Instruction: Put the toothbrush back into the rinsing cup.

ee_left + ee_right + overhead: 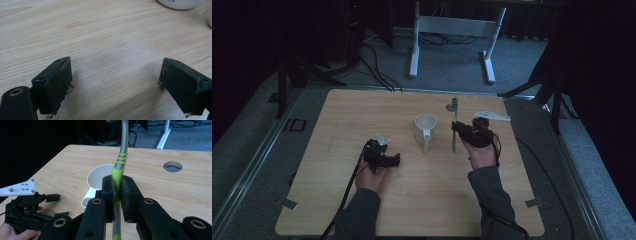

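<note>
My right hand-held gripper (117,195) pinches the green-and-grey plastic toothbrush (119,167), lifted. The white ceramic mug (425,127) at its 9 o'clock waits unfilled; my left hand-held gripper (115,85) rests spread on the worktop (427,200).

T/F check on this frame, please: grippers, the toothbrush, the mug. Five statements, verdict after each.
1. The right gripper is shut on the toothbrush. True.
2. The left gripper holds the mug. False: its jaws stand open over bare table, nothing between them.
3. The toothbrush lies flat on the table. False: it is held off the wood in the right gripper's jaws, clamped at its green handle.
4. The mug stands on the table between the two grippers in the high view. True.
5. The toothbrush head is inside the mug. False: in the high view the toothbrush is beside the mug, to its right, not in it.
</note>
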